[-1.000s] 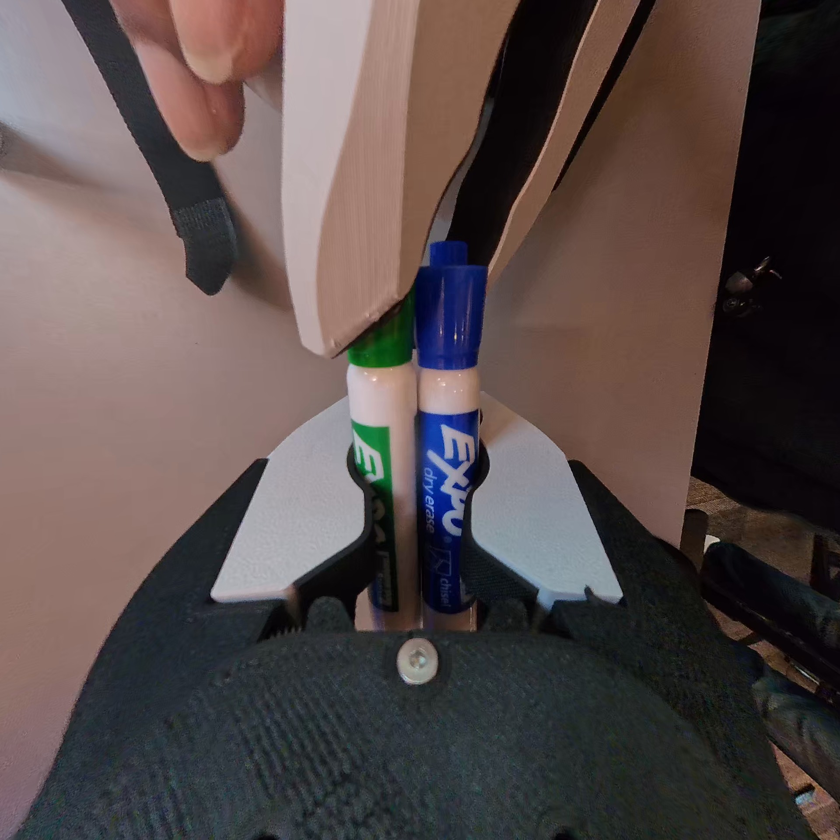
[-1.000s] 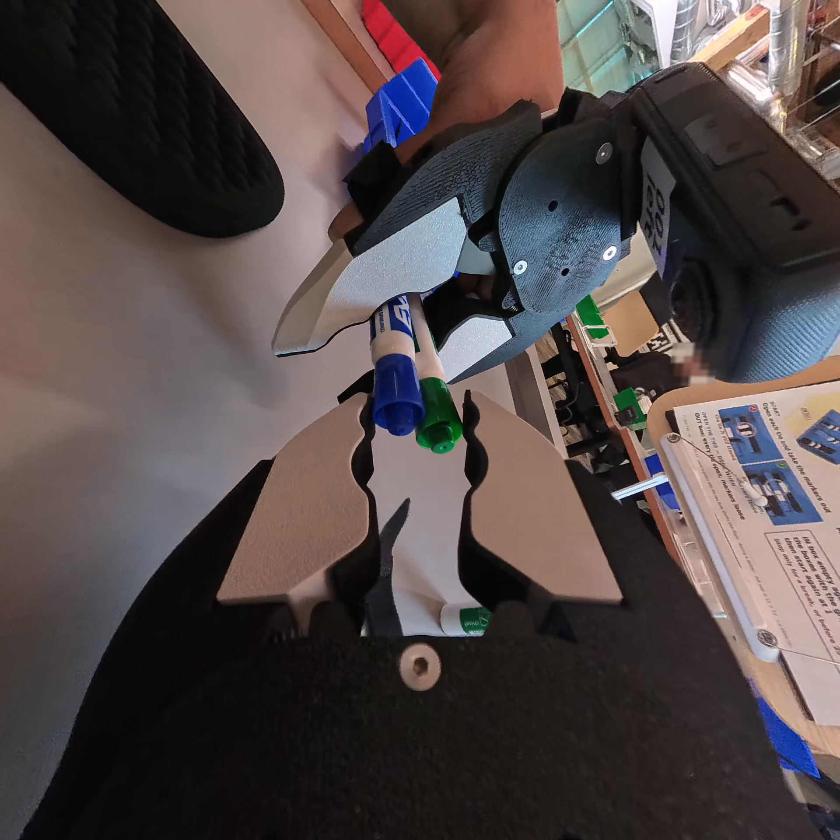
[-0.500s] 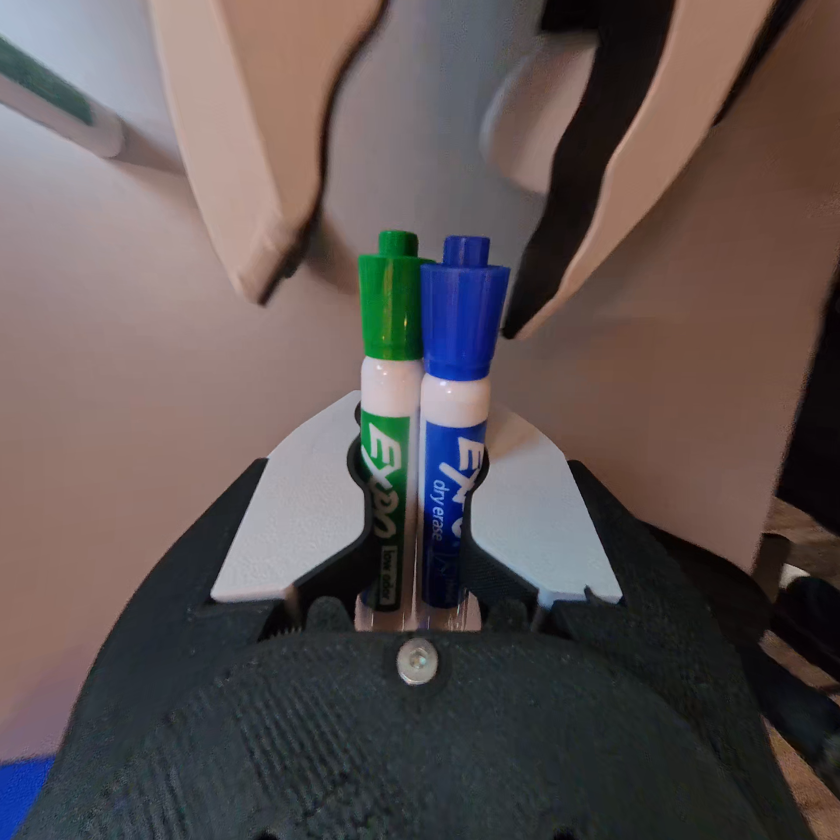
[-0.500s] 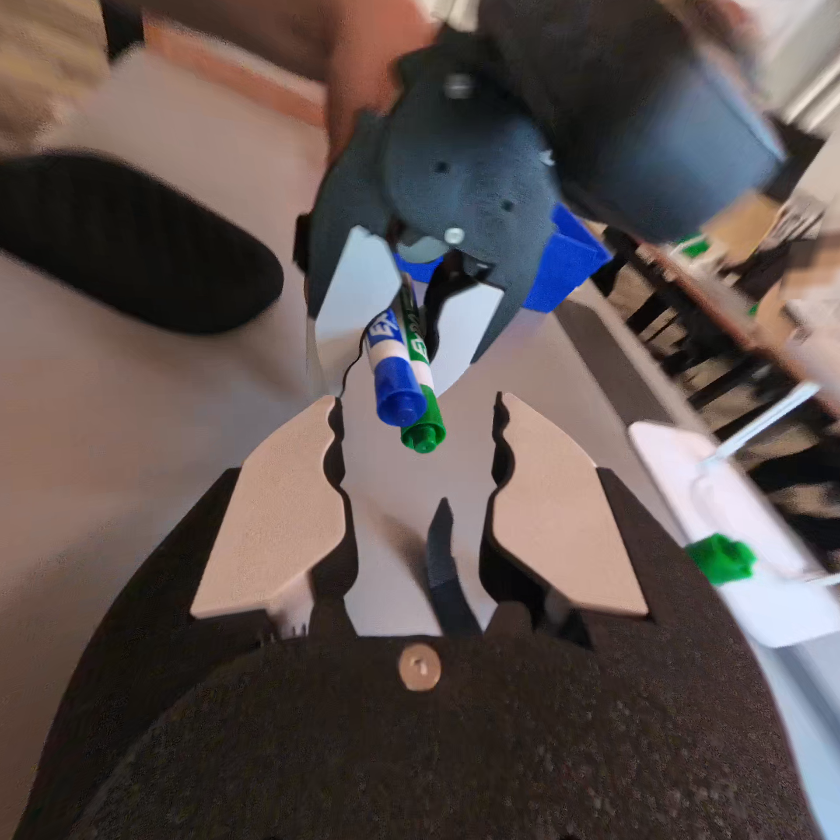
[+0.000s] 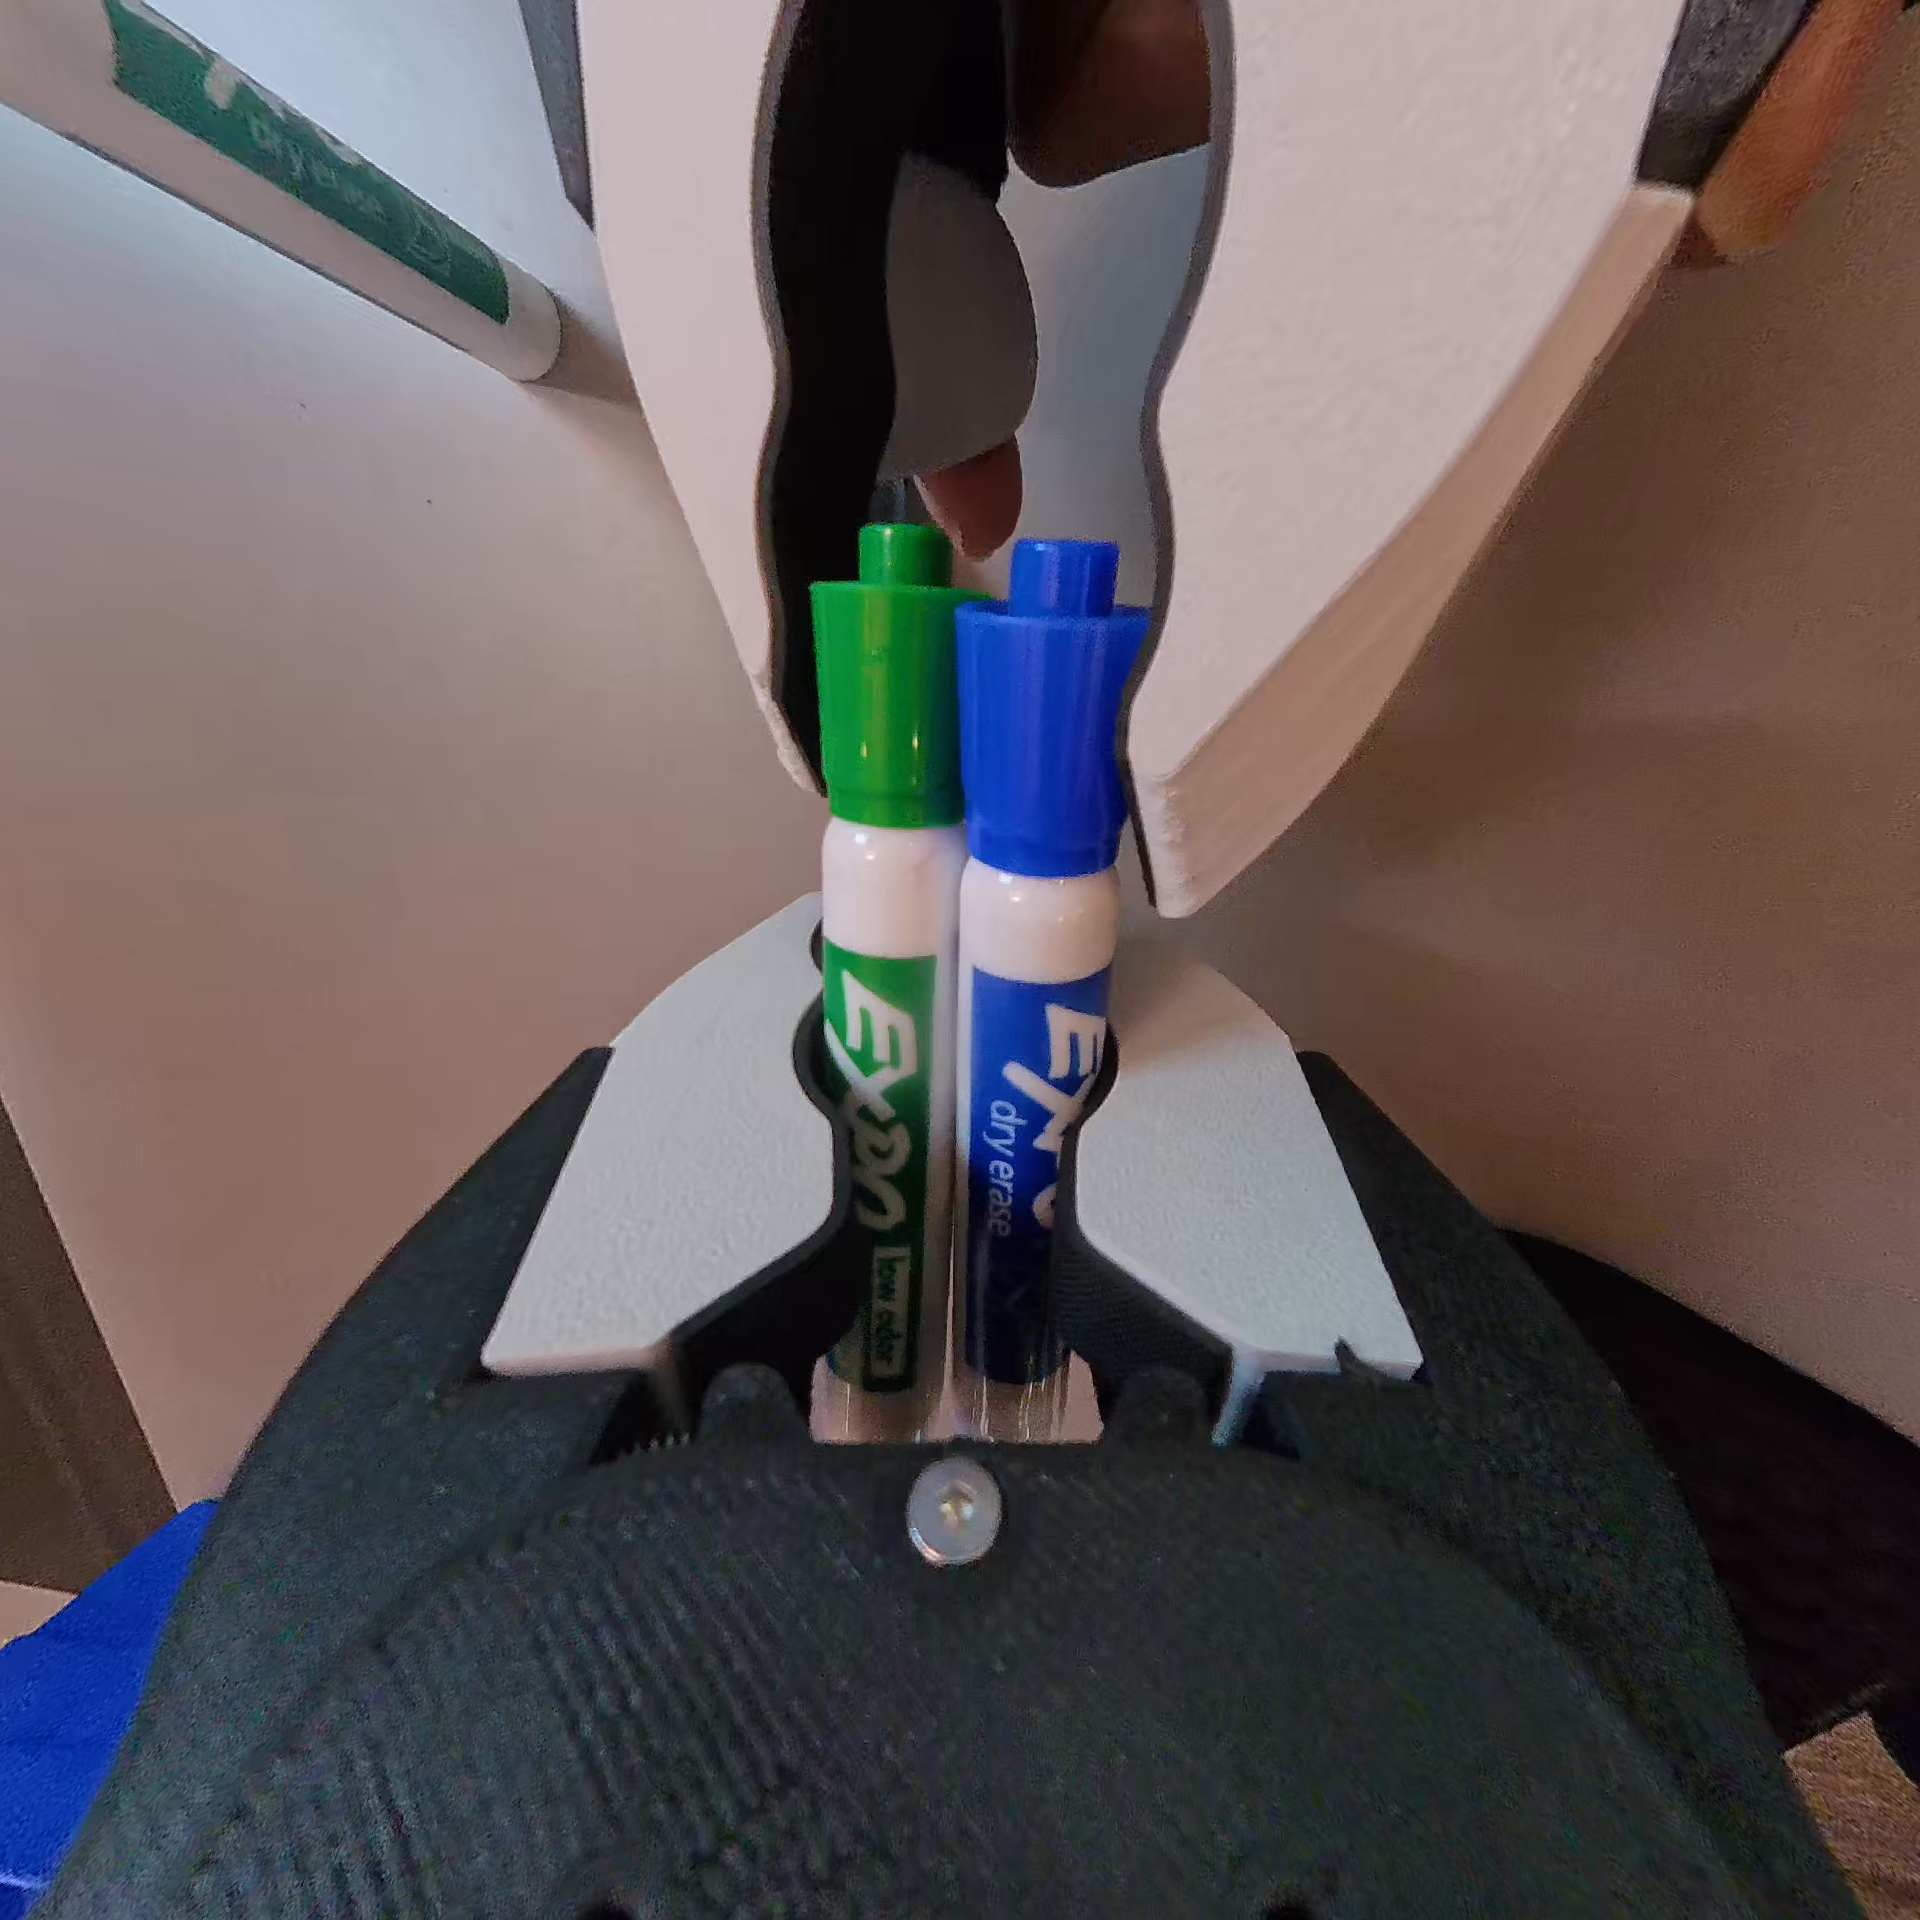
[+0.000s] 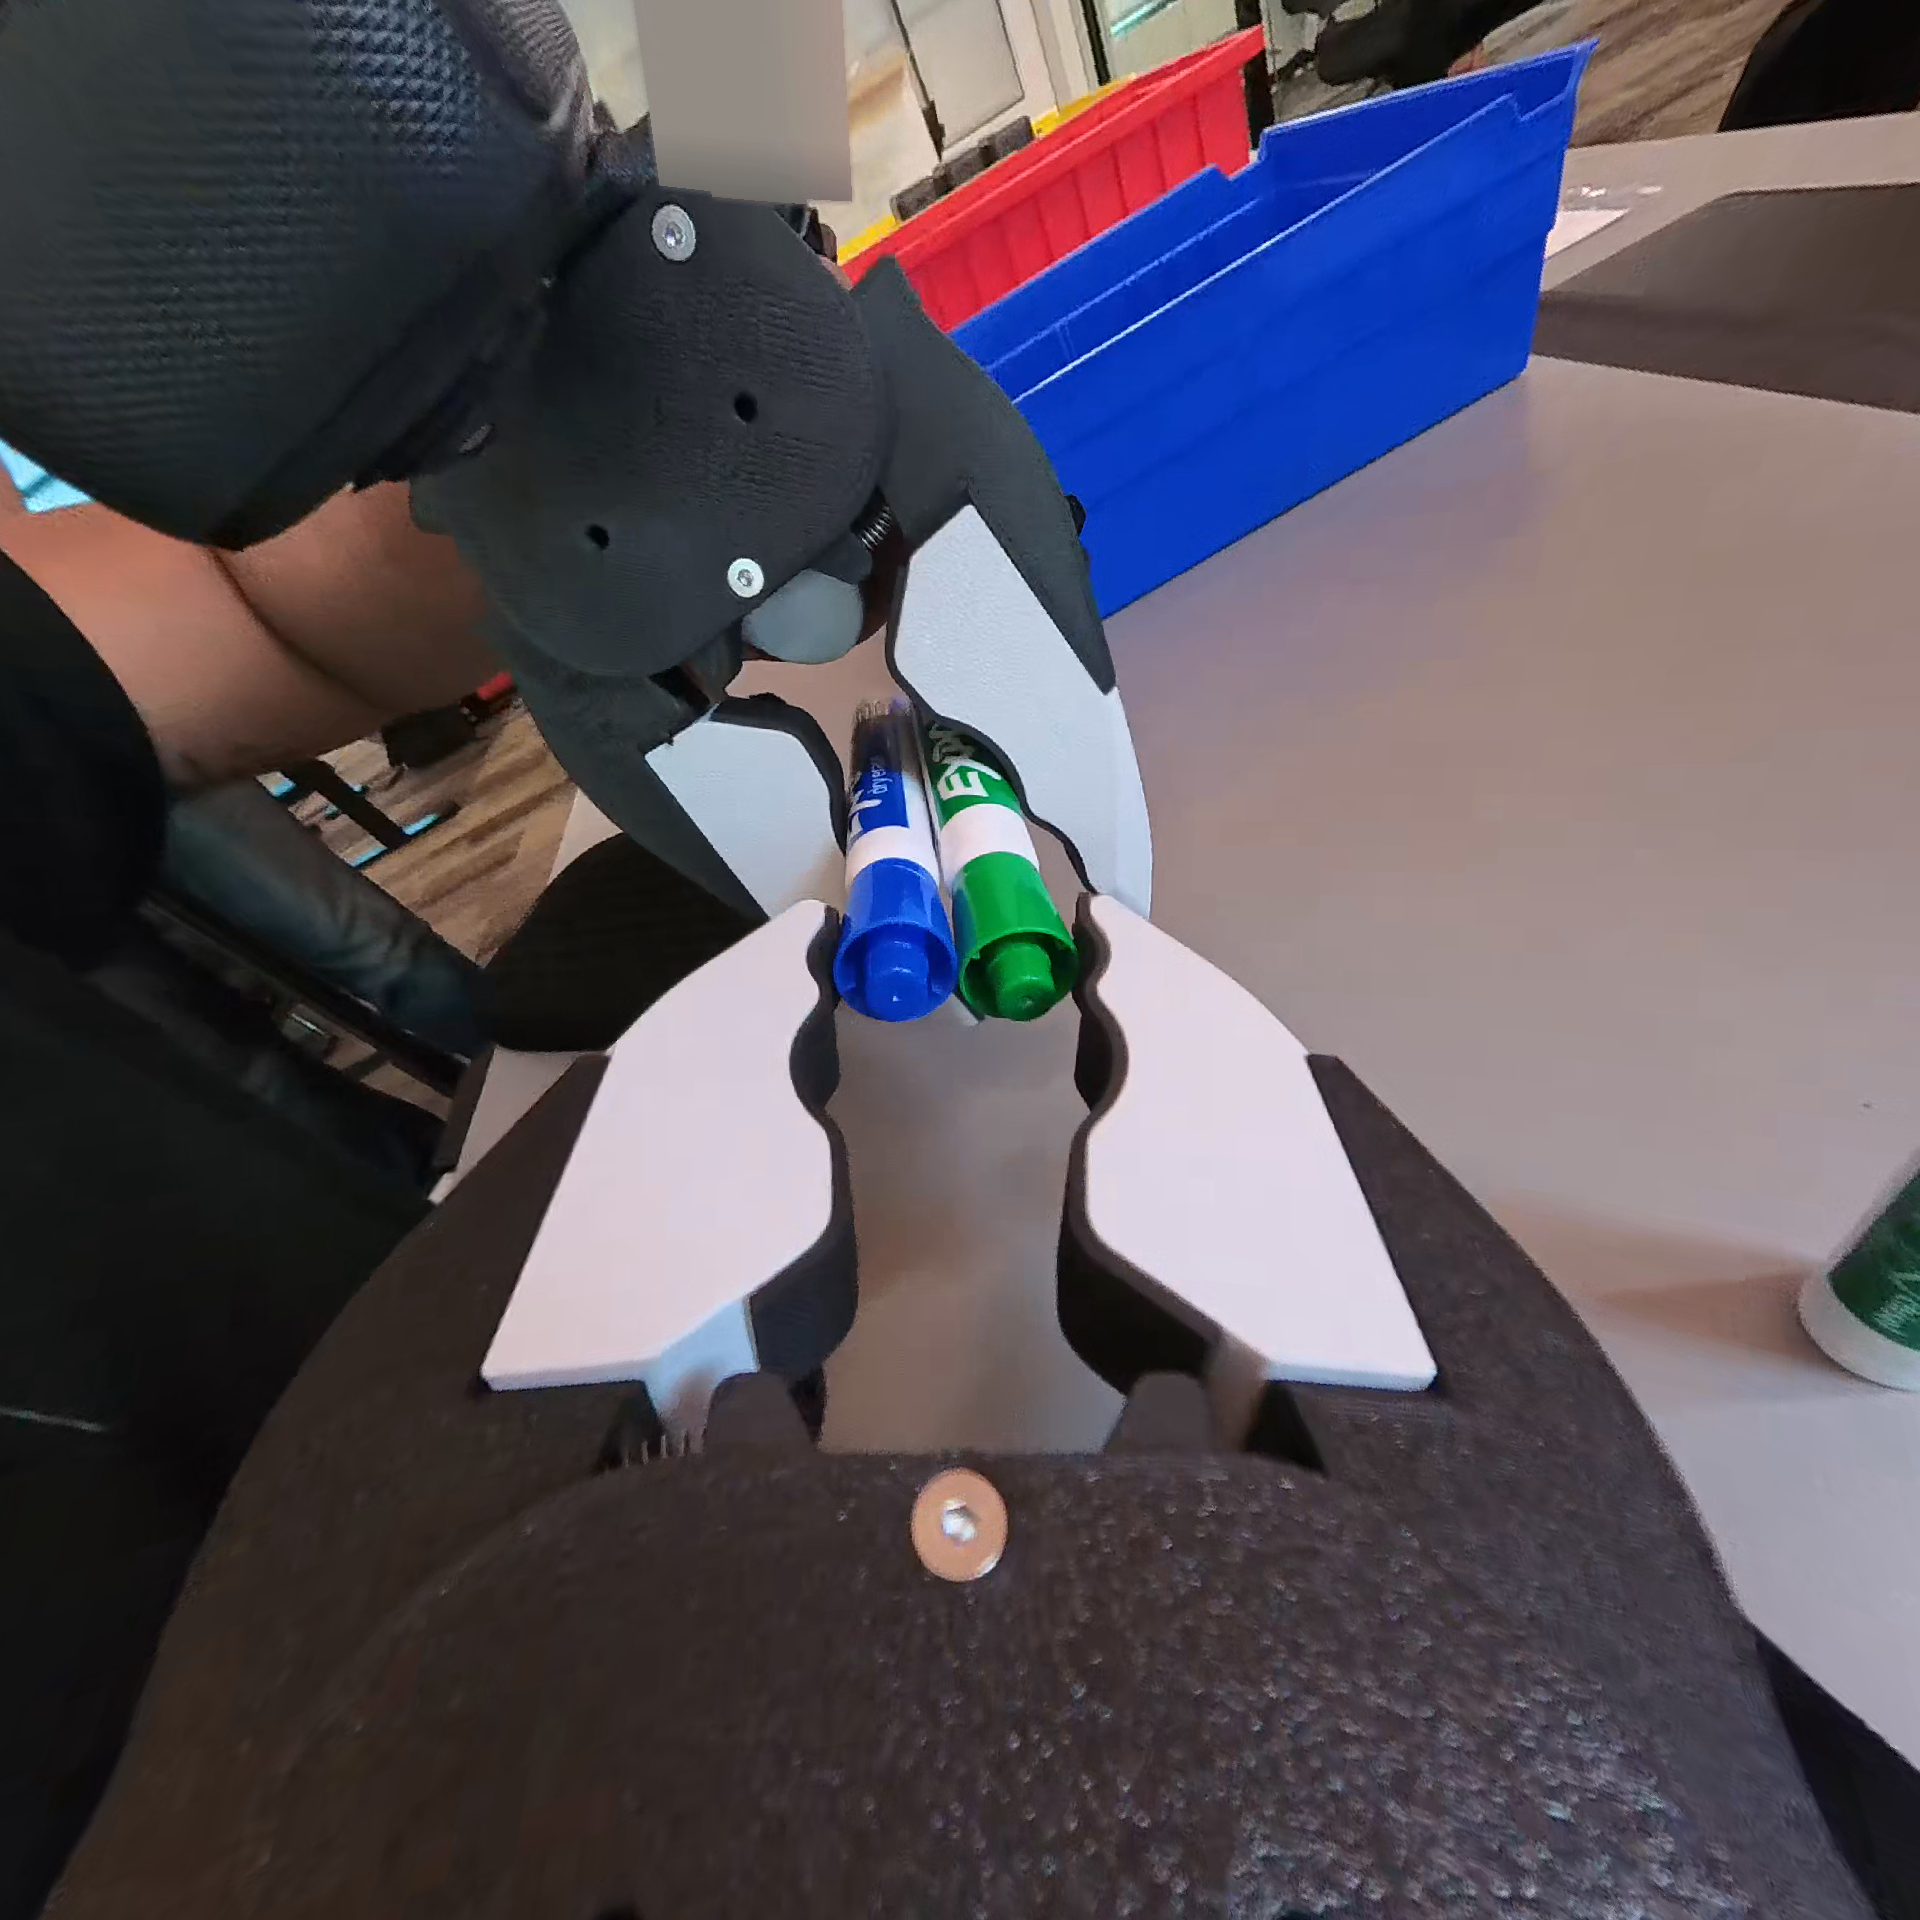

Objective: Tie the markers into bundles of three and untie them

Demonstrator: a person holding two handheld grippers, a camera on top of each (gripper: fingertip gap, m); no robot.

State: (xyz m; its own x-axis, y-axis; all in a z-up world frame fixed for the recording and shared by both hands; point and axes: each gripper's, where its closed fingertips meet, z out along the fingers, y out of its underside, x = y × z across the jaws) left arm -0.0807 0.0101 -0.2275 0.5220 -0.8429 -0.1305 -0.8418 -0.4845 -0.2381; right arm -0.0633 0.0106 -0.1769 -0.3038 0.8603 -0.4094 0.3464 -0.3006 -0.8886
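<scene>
My left gripper point(image 5: 966, 935) is shut on a green marker point(image 5: 883, 1039) and a blue marker point(image 5: 1039, 1039), held side by side with their caps pointing away from it. My right gripper point(image 5: 987, 821) comes from the far side, open, with its fingertips on either side of the two caps. In the right wrist view the blue cap point(image 6: 894, 935) and the green cap point(image 6: 1003, 925) sit between my right gripper's point(image 6: 954, 914) open fingertips, apart from both pads. A third green marker point(image 5: 312, 197) lies loose on the table.
A blue bin point(image 6: 1299, 312) and a red bin point(image 6: 1091, 145) stand at the back of the grey table point(image 6: 1455, 727). The loose green marker also shows at the right edge point(image 6: 1870, 1288). A person's arm point(image 6: 312, 623) and a chair are at the left. Tip to tip, the grippers are about 5 cm apart.
My right gripper has swung round to face the marker caps and closed in, so the caps now sit between its open fingers. My left gripper has kept its hold on both markers.
</scene>
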